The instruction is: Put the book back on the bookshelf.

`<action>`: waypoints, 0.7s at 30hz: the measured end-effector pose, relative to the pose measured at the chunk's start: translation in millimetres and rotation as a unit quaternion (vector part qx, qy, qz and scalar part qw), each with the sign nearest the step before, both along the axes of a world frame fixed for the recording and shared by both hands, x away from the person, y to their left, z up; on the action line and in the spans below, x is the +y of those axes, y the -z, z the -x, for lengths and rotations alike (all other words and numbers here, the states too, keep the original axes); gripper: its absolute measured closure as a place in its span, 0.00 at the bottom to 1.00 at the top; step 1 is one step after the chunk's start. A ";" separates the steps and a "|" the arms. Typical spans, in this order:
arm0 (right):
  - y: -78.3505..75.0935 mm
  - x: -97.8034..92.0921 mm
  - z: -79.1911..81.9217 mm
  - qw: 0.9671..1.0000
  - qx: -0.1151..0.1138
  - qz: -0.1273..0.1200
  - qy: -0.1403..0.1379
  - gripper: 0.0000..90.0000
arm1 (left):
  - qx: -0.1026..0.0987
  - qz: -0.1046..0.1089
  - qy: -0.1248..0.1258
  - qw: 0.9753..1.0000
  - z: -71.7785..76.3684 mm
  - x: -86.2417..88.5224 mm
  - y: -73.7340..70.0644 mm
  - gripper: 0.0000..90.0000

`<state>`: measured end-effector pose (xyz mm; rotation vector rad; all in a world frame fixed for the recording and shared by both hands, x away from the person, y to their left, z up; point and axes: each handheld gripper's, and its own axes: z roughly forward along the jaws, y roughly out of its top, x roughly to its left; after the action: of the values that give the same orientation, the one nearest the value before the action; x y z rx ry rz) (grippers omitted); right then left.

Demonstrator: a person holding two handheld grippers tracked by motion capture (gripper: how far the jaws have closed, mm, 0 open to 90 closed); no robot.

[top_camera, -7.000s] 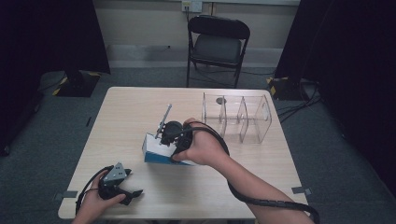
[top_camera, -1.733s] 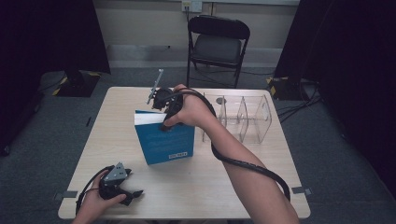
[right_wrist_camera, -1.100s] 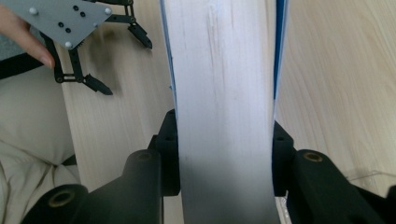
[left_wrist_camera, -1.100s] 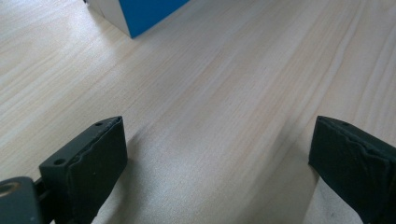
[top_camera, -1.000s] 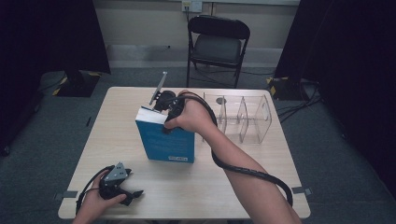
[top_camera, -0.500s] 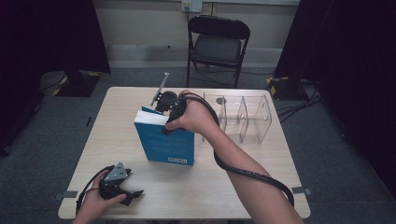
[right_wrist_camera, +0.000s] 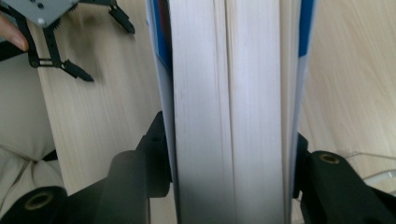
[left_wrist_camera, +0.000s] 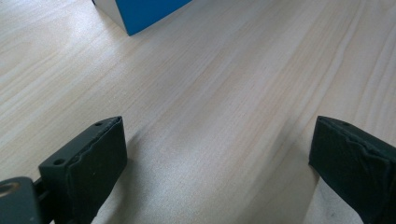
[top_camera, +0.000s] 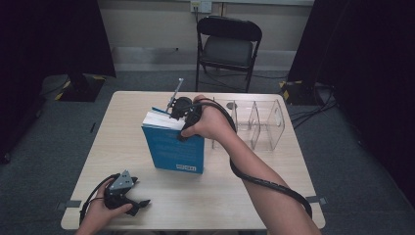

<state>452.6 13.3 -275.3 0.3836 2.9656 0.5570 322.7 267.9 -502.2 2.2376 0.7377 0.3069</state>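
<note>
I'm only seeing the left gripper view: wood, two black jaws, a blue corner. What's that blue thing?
Observer: A blue book, standing upright on the table.
Operator: Standing by itself?
Observer: No, the right gripper clamps its top edge, one jaw on each cover, pages between.
Operator: Anything else on the table?
Observer: A clear divided box beside the book, on the person's right.
Operator: And my gripper?
Observer: The left gripper sits open at the near edge, holding nothing.

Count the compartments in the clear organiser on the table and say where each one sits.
3: the clear organiser has a left bay beside the right gripper, a middle bay, and a right bay nearest the table's right edge.
</note>
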 end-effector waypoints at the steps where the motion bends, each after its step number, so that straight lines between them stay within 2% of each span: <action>1: 0.5 -0.9 -0.1 1.000 0.003 0.004 0.003 0.56 | 0.001 -0.002 0.000 1.000 0.0 0.1 -0.3 0.04; 10: 9.5 -5.8 -3.4 1.000 0.014 0.012 0.001 0.55 | 0.000 -0.003 0.000 1.000 0.0 0.0 -0.3 0.04; 15: 18.4 -3.5 -5.3 0.999 0.020 0.031 -0.003 0.54 | -0.001 -0.004 0.000 1.000 0.0 0.0 -0.4 0.04; 21: 23.1 -2.5 -8.1 0.999 0.025 0.026 -0.009 0.53 | -0.001 -0.004 0.000 1.000 0.0 0.0 -0.4 0.04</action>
<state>460.7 10.8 -298.4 0.3723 3.0264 0.4764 322.7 267.9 -501.8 2.2436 0.7375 0.3126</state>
